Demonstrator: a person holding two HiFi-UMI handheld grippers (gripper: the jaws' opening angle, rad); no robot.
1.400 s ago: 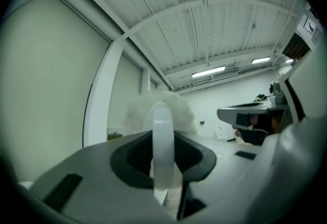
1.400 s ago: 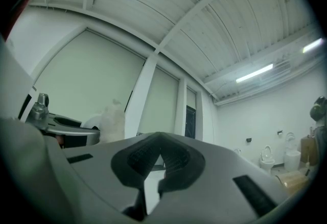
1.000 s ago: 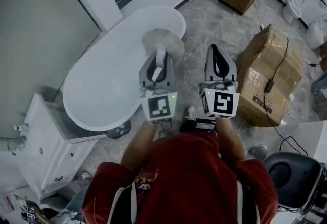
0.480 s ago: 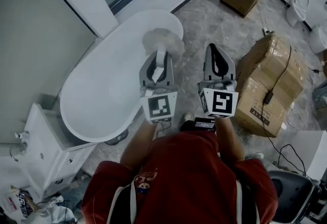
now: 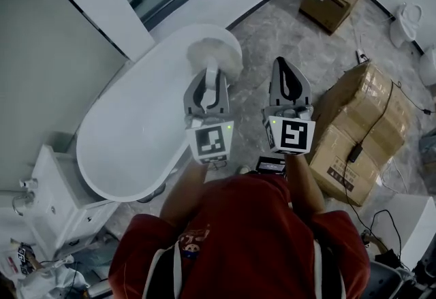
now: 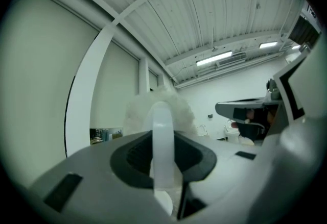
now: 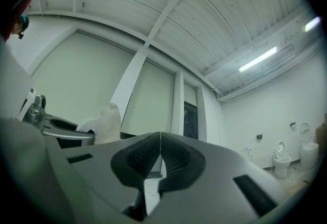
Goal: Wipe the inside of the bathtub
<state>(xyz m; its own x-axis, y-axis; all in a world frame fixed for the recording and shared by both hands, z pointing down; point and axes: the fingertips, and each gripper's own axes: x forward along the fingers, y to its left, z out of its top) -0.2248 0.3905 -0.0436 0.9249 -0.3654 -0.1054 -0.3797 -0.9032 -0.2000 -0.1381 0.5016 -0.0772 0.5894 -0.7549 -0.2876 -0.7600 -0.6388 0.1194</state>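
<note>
Left gripper [image 5: 212,74] clamping duster [image 5: 215,52] (fluffy, white), by bathtub [image 5: 133,131]

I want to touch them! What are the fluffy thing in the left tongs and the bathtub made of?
Duster: soft white fibres, maybe microfibre, judging by its fuzzy outline. Its handle looks like milky, see-through plastic. Bathtub: smooth, even white, probably acrylic or ceramic.
</note>
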